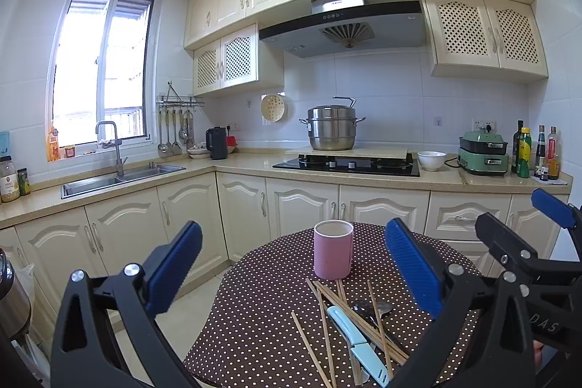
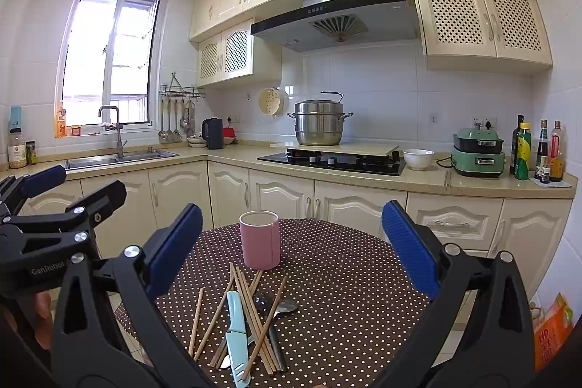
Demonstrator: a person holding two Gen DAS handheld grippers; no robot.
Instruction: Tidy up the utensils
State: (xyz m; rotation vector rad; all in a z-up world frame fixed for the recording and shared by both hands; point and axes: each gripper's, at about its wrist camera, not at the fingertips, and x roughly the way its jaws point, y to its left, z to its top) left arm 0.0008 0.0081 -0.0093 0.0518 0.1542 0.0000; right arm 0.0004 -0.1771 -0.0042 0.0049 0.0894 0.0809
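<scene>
A pink cup (image 1: pixel 333 250) stands upright on the round dotted table (image 1: pixel 262 322); it also shows in the right wrist view (image 2: pixel 260 240). In front of it lies a loose pile of wooden chopsticks (image 1: pixel 349 311), a light blue knife (image 1: pixel 358 344) and metal spoons (image 1: pixel 378 308). The right wrist view shows the same chopsticks (image 2: pixel 251 311), knife (image 2: pixel 235 333) and spoons (image 2: pixel 280 307). My left gripper (image 1: pixel 293 268) is open and empty, above the near table edge. My right gripper (image 2: pixel 293 250) is open and empty beside it.
The table edge drops to a tiled floor (image 1: pixel 174 315) on the left. Kitchen counters with a sink (image 1: pixel 120 177), a stove with a steel pot (image 1: pixel 331 128), a white bowl (image 1: pixel 431 159) and bottles (image 1: pixel 534 151) run behind. An orange packet (image 2: pixel 553 330) is at lower right.
</scene>
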